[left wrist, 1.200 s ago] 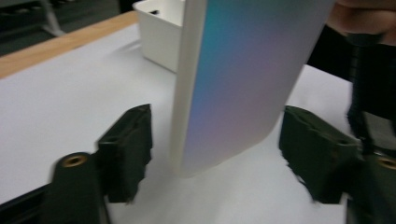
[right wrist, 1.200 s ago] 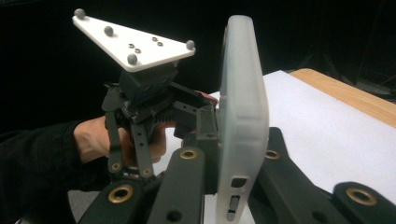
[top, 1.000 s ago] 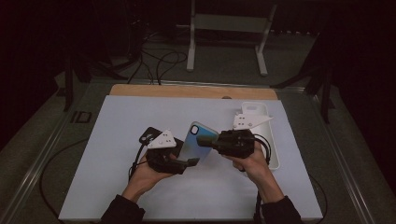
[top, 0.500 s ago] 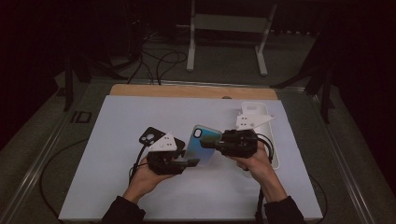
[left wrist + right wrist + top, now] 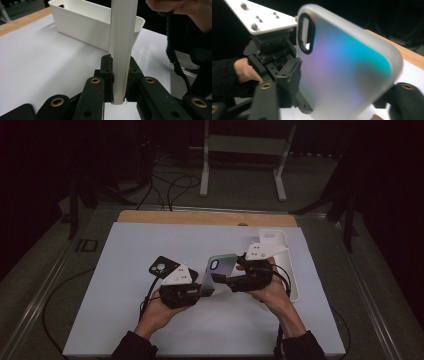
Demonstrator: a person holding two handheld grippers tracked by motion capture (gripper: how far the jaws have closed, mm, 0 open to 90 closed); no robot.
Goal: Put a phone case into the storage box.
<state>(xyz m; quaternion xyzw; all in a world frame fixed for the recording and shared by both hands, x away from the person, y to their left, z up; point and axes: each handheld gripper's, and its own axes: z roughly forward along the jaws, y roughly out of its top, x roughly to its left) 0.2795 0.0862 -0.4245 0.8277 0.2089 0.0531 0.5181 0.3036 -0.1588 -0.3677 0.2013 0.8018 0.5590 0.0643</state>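
The left gripper (image 5: 200, 292) has just been closing and now clamps the iridescent phone case (image 5: 218, 272) upright beside the white bin (image 5: 295, 285), while the right gripper (image 5: 226, 281) has just been opening, its fingers (image 5: 289, 77) spread around the case, so the handover looks complete.

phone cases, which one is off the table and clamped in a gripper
The iridescent blue-purple phone case, held upright in the left gripper. The black phone case and the white phone case lie on the table.

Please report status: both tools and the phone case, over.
Left tool just closed, clamped on phone case. Right tool just opened, case between its jaws. White bin nearby.
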